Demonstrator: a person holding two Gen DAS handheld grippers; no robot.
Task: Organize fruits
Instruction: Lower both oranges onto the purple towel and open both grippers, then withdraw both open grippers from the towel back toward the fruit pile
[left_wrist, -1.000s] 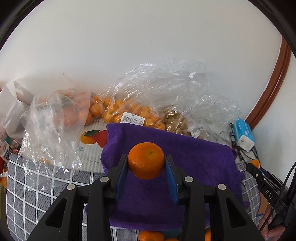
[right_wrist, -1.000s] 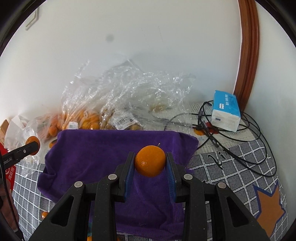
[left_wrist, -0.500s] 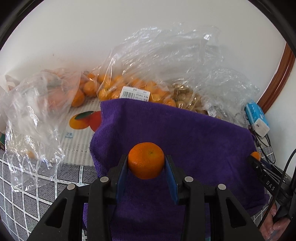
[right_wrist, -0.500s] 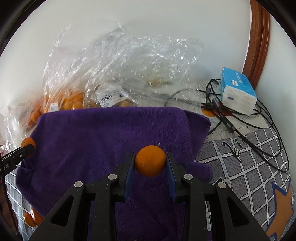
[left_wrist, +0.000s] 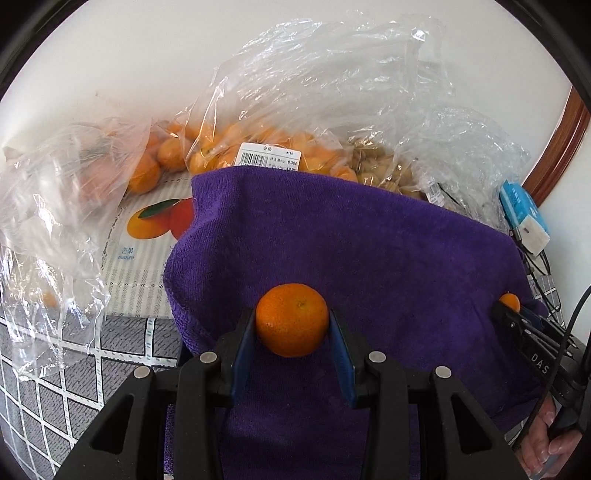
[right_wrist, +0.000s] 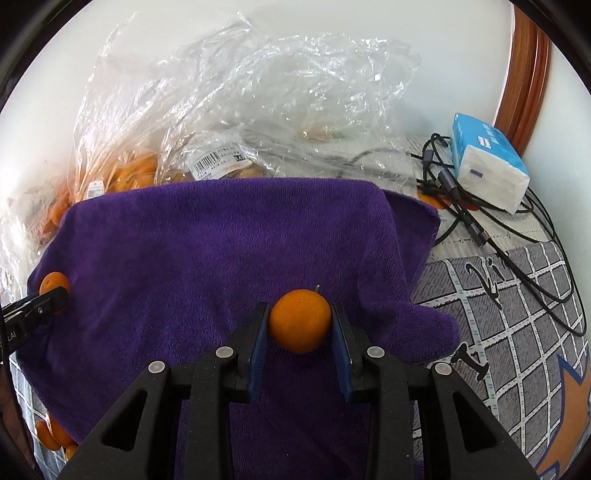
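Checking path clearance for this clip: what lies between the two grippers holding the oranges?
Only purple towel. The right wrist view shows it spanning from the right gripper to the left gripper, nothing resting on that stretch.

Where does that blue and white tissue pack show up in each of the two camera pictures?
Left wrist view: the tissue pack sits at the far right edge, beyond the purple towel.
Right wrist view: the tissue pack lies upper right, on black cables.
Shared landmark: the purple towel, filling the middle of both.

Ahead of your claws, the checked cloth (right_wrist: 517, 314) carries a purple towel (right_wrist: 229, 258), bags of oranges (left_wrist: 258, 147), cables (right_wrist: 480, 221).
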